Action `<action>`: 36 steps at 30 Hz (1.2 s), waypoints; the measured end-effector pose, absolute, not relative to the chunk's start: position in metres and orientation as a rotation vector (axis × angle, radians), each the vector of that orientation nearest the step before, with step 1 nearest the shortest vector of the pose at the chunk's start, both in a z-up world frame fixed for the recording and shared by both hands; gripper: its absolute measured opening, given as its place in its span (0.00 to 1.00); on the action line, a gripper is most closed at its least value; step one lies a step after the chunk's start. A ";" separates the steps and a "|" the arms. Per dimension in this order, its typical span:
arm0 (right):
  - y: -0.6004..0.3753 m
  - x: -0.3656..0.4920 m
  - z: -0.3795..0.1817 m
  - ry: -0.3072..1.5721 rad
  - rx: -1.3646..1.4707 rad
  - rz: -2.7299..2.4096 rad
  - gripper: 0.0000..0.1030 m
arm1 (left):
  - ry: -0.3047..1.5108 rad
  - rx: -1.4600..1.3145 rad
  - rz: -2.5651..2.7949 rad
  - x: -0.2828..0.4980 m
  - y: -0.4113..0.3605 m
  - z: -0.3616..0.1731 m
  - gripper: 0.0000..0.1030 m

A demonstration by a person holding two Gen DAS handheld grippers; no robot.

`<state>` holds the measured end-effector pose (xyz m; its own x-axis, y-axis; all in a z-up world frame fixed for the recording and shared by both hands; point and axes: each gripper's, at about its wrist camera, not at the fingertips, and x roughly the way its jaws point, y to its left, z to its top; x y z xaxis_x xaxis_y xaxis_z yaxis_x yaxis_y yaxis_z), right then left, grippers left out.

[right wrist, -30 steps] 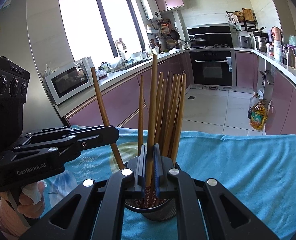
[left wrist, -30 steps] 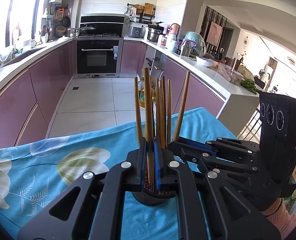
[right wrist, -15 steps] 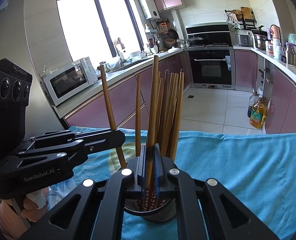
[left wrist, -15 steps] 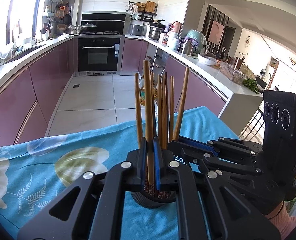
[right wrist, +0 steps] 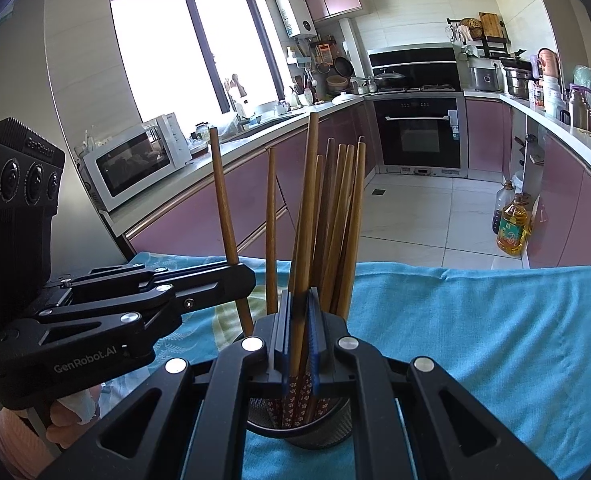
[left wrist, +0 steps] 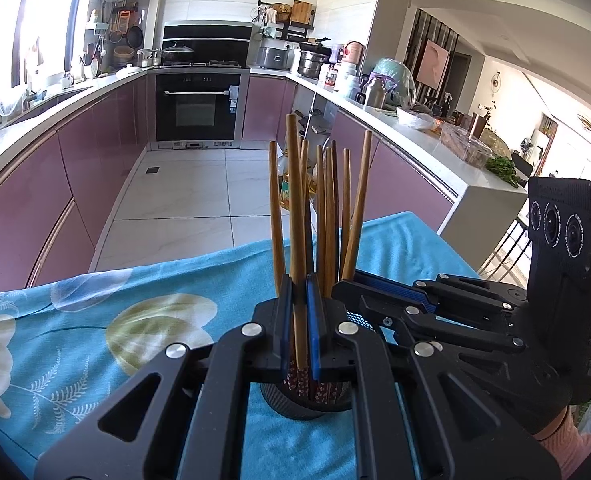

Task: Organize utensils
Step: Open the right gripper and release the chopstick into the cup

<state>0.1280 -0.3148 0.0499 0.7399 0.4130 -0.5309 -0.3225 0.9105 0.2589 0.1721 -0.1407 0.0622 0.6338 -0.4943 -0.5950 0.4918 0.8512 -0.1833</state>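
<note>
left wrist view: the left hand-held gripper [left wrist: 300, 320] has its jaws drawn narrow onto one wooden chopstick [left wrist: 295, 216], pinched low on its shaft between the blue pads. the stick stands nearly upright, its patterned lower end reaching down into the dark mesh holder [left wrist: 295, 406] directly under the fingertips. that grip probably serves to steer the stick into the cup, or to keep it upright among the other chopsticks [left wrist: 329, 216] just beyond the jaws. the right hand-held gripper [left wrist: 349, 280] comes in from the right side, its tip at the far side of the bundle, closed on a leaning stick. the holder sits on the desk, which is covered by a blue flowered cloth [left wrist: 95, 344].

right wrist view: the right hand-held gripper [right wrist: 300, 328] is likewise clamped narrow on a single chopstick [right wrist: 307, 208], the tallest of the lot, straight ahead of and above the jaws. its decorated end goes down into the mesh holder [right wrist: 301, 432] just below the fingers. the left hand-held gripper [right wrist: 251, 280] reaches in from the left, closed on a tilted stick [right wrist: 223, 200] left of the bundle. both sticks appear only part way seated, so i judge the placing unfinished.
</note>
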 end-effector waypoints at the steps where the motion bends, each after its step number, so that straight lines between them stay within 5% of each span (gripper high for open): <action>1: -0.315 0.128 0.049 0.618 0.152 0.404 0.07 | 0.681 -0.002 -0.563 0.172 -0.141 0.063 0.07; 36: -0.314 0.135 0.047 0.636 0.158 0.389 0.07 | 0.735 -0.009 -0.564 0.189 -0.145 0.035 0.07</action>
